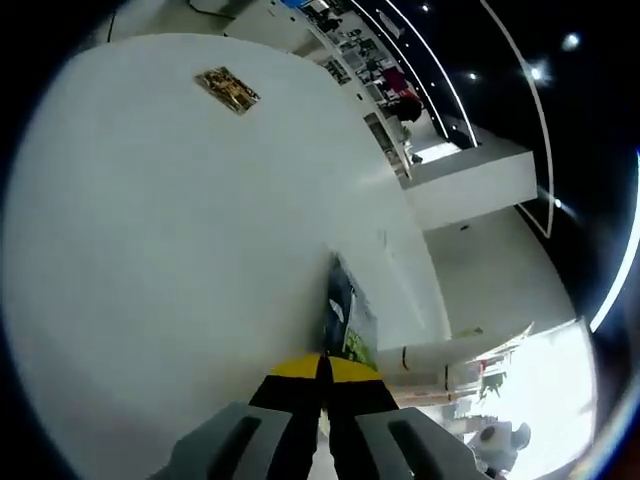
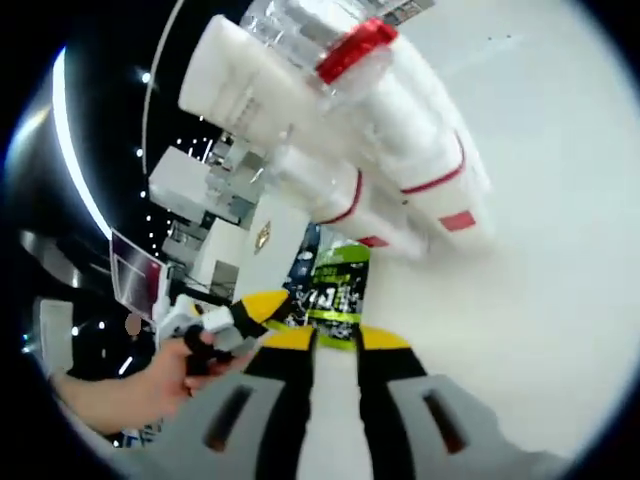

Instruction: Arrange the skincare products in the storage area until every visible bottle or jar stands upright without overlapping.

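A tight cluster of white skincare bottles [image 2: 330, 120] with red bands fills the top of the right gripper view; one has a red cap [image 2: 357, 48]. The view is rolled, so I cannot tell which of them stand upright. My right gripper [image 2: 335, 340] hangs in front of them, open, with nothing between its yellow-tipped jaws. A dark and green flat pack [image 2: 335, 285] lies between it and the bottles. My left gripper [image 1: 322, 368] is shut on nothing, its tips close to that same pack [image 1: 342, 312]. The left gripper [image 2: 250, 310] also enters the right gripper view, held by a hand [image 2: 140, 385].
The white table [image 1: 180, 250] stretches wide ahead of the left gripper. A small gold-patterned card [image 1: 228, 90] lies far off on it. Beyond the table edge are white counters [image 1: 470, 185] and shop shelves [image 1: 370, 60].
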